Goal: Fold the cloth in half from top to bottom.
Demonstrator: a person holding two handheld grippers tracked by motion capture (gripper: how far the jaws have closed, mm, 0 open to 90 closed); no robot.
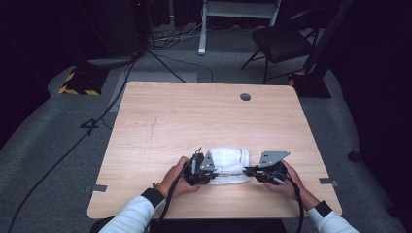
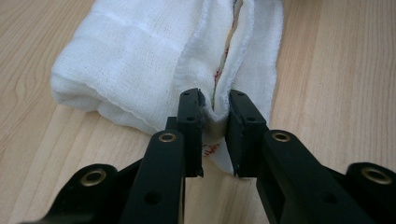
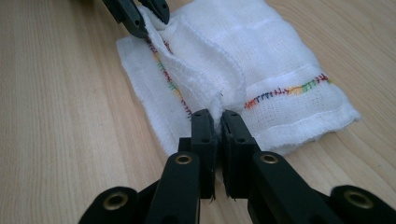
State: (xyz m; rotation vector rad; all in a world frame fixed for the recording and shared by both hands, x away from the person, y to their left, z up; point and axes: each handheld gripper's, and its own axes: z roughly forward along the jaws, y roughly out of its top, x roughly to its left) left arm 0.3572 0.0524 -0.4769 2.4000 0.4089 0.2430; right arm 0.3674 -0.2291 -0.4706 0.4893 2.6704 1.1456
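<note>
Nearest you, your left gripper (image 1: 208, 171) and right gripper (image 1: 252, 171) lie low at the table's (image 1: 184, 121) front edge, hands behind them, jaws pointed inward at each other. Each is clamped on the near hem of the folded white cloth (image 1: 228, 162) lying flat between them: the left pinches a raised fold, the right grips beside the coloured stitching (image 3: 285, 92). Judged: an unfolding or refolding step. Lift both corners evenly, keep the hem taut, and avoid dragging lower layers.
</note>
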